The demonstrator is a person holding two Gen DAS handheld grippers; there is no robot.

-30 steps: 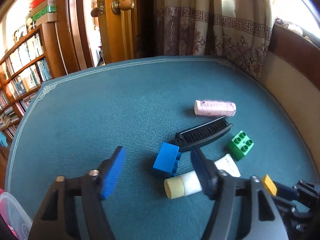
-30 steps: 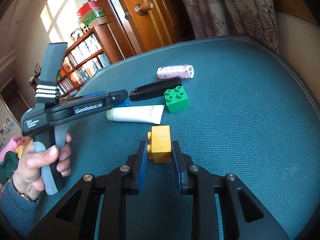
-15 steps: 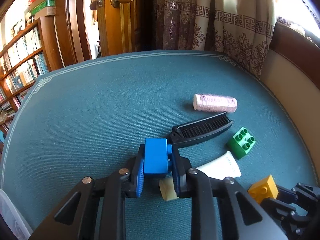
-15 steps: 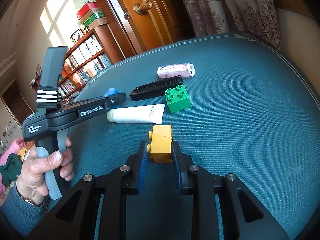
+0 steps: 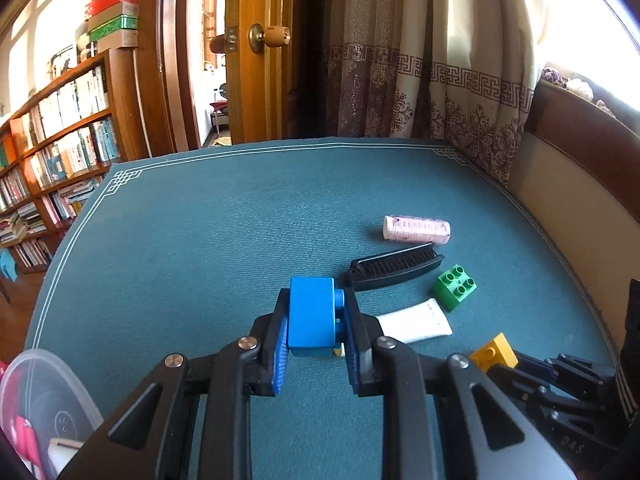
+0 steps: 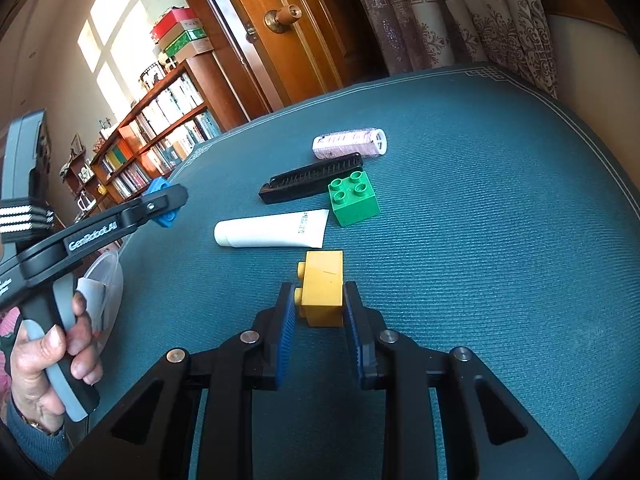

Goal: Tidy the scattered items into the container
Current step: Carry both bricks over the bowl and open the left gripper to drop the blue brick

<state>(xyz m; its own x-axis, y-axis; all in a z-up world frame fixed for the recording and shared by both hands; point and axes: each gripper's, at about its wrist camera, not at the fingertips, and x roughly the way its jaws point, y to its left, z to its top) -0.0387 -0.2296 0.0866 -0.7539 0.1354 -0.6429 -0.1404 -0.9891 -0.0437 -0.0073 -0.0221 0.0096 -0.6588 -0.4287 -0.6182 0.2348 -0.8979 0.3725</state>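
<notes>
Your container (image 5: 60,392) is cut off at the left wrist view's lower-left corner; its contents blur. The blue brick (image 5: 312,322) hides the tube's (image 5: 416,322) cap.

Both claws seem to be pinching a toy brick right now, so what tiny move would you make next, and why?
Probably swing the left gripper toward the clear tub at lower left. Its jaws are shut on the blue brick, which is already lifted off the cloth, and the tub is nearest that side. The right gripper grips the yellow brick and could follow.

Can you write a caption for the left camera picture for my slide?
Left tongs pinch a blue block above the teal table.
</notes>
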